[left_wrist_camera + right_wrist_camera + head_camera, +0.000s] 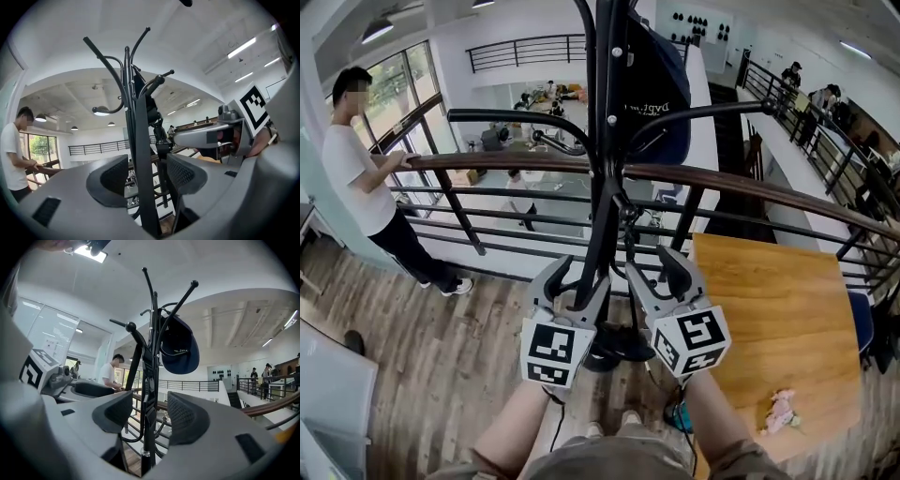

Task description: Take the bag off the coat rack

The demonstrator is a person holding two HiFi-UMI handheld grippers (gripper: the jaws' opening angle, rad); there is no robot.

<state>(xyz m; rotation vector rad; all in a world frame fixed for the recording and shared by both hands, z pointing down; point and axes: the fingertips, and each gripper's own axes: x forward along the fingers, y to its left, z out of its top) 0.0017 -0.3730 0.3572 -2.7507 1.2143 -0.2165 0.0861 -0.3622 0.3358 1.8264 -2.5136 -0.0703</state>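
The left gripper (pixel 577 281) has its fingers (pixel 115 178) spread wide, and they grip nothing. The black pole (pixel 140 164) of the coat rack (pixel 605 187) runs up through the gap between them, with space showing on both sides of it. Just beside it, the right gripper (pixel 654 272) is open just as wide, its ribbed fingers (pixel 187 418) empty. Through their gap the same pole shows a little way beyond the tips.

Well above both pairs of fingers, the bag (pixel 661 84) hangs from one of the rack's curved arms near the top. It is dark navy with small white lettering, and it sags on the side nearer the right fingers. Neither gripper touches it. In the right gripper view the bag (pixel 180 350) hangs above the fingers and slightly to their right.

Beyond the fingers and behind the rack runs a balcony railing (pixel 487 161) with a brown top rail. Far off past the left fingers, a person (pixel 356 178) in a white shirt leans on it. To the outer side of the right fingers stands a wooden table (pixel 778 319) with a small pink object (pixel 780 410) lying on it.
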